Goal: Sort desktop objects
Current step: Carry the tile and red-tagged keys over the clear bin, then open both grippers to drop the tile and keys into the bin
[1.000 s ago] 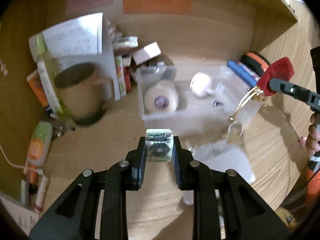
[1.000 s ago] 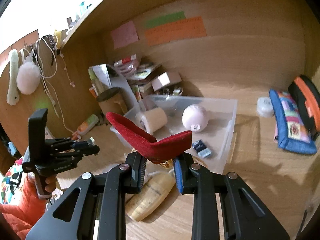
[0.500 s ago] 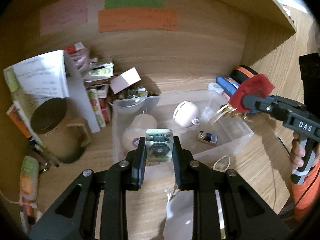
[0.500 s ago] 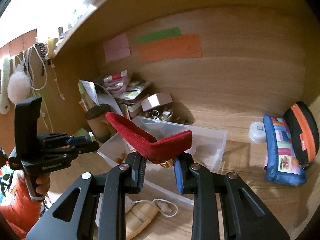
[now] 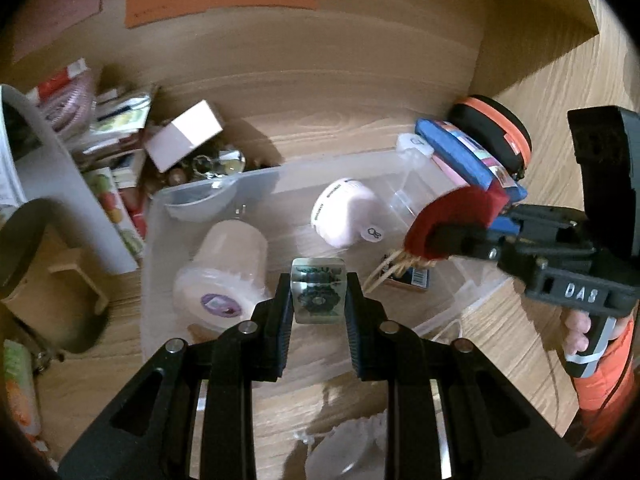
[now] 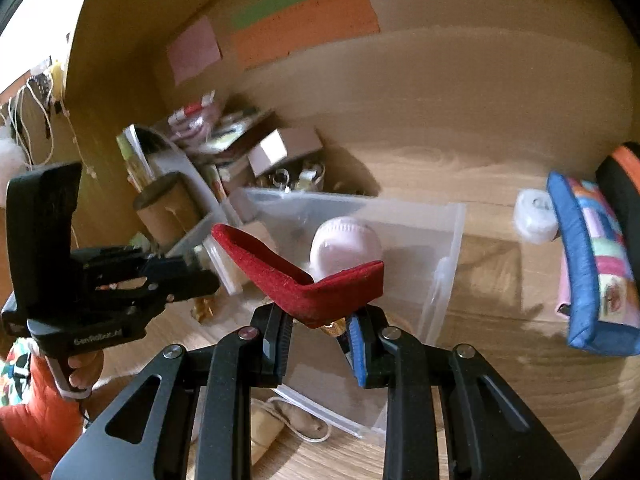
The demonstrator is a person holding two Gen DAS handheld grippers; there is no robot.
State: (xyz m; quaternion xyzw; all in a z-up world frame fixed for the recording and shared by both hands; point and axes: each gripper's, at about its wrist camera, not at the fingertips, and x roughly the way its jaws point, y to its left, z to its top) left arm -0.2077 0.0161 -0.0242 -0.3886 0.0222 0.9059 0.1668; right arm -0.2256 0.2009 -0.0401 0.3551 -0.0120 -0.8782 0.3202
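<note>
Left gripper (image 5: pixel 318 300): I have it pinching a small clear block (image 5: pixel 318 296) with a dark flower-like shape inside; block sits upright between the pads, above the near part of the clear bin (image 5: pixel 160 216).
Right gripper (image 6: pixel 318 322): I have it clamped on a red felt piece (image 6: pixel 304 284) folded into a V, a gold bit showing under it; it hangs over the bin's near edge. In the left wrist view it comes in from the bin's right side, red piece (image 5: pixel 452 220) with gold strands dangling into the bin.
Bin, near end: tape roll (image 5: pixel 224 280) lying on its side, left half.
Bin, middle: pink-white round gadget (image 5: pixel 348 216); small dark blue box (image 5: pixel 416 278) to its right, just under the red piece.
Right of bin: blue patchwork pouch (image 6: pixel 596 256), black-and-orange case (image 5: pixel 496 132) behind it, small white round thing (image 6: pixel 534 214) between pouch and bin.
Left of bin: brown mug (image 5: pixel 44 272), books and papers behind it.
Behind bin: small cardboard box (image 5: pixel 184 140) on clutter, touching or not I cannot tell.
Back wall: orange paper strip (image 6: pixel 308 26), green and pink notes beside it.
</note>
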